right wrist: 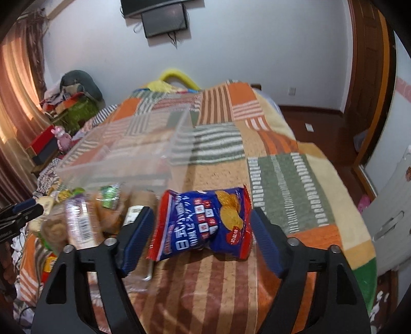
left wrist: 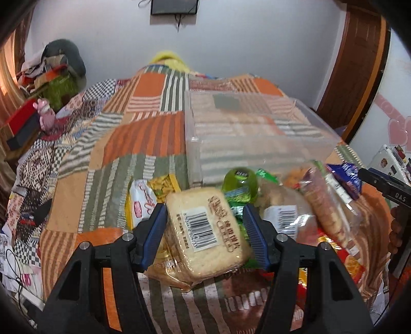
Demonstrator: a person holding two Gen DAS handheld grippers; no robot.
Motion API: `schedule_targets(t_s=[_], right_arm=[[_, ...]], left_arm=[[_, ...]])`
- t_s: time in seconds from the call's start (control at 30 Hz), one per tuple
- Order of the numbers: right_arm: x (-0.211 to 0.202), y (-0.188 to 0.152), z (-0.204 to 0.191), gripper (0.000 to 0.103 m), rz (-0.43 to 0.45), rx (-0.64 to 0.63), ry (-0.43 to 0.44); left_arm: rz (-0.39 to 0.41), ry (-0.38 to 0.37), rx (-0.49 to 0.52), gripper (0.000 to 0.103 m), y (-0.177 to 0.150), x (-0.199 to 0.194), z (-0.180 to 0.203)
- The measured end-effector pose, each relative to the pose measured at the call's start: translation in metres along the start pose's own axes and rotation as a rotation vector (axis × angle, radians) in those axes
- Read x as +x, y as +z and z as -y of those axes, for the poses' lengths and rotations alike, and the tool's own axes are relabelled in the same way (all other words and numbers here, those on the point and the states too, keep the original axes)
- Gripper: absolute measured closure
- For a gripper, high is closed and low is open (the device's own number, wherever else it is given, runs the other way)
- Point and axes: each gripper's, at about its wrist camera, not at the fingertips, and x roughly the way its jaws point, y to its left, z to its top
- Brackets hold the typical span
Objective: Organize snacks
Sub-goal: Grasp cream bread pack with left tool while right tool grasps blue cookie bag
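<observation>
- patchwork bed [left wrist: 143,133], soft and uneven; clear bin [left wrist: 257,133] empty behind snack pile.
- left gripper [left wrist: 205,231] spread around bread pack [left wrist: 205,231]; slippery wrapper, possible slip.
- right gripper [right wrist: 203,231] spread around chip bag [right wrist: 203,223]; crushing risk.

patchwork bedspread [right wrist: 282,179], wall screen [right wrist: 165,21] — pink toy [left wrist: 46,113]

Blurred clear bin [right wrist: 120,154] (walls smeared), half-hidden snack pile [right wrist: 84,213]

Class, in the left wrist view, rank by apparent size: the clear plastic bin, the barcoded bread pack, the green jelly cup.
1. Clear plastic bin
2. Bread pack, though nearness to the camera enlarges it
3. Green jelly cup
</observation>
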Motion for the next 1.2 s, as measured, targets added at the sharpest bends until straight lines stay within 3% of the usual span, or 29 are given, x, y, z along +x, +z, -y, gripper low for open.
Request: schedule_targets(t_s=[0.27, 0.5, 0.57, 0.8, 0.9, 0.93, 1.2], right_arm=[[0.022, 0.0, 0.0, 0.018, -0.062, -0.019, 0.003], [0.031, -0.003, 0.011, 0.016, -0.096, 0.025, 0.066], [0.028, -0.002, 0.01, 0.028, -0.093, 0.022, 0.084], [0.009, -0.009, 0.007, 0.042, -0.053, 0.012, 0.078], [-0.004, -0.01, 0.009, 0.043, -0.032, 0.021, 0.078], [-0.009, -0.009, 0.01, 0.043, -0.024, 0.025, 0.078], [-0.045, 0.005, 0.009, 0.043, 0.079, 0.016, 0.083]], left_arm=[[-0.053, 0.005, -0.016, 0.031, -0.005, 0.023, -0.006], [-0.045, -0.01, -0.033, 0.032, -0.007, 0.028, -0.009], [-0.037, -0.014, -0.034, 0.035, -0.008, 0.027, -0.009], [-0.021, -0.008, -0.029, 0.038, -0.007, 0.022, -0.007], [-0.01, -0.011, -0.035, 0.04, -0.005, 0.016, -0.009], [-0.004, -0.012, -0.035, 0.048, -0.004, 0.013, -0.009], [0.043, -0.012, -0.029, 0.049, 0.005, -0.007, -0.008]])
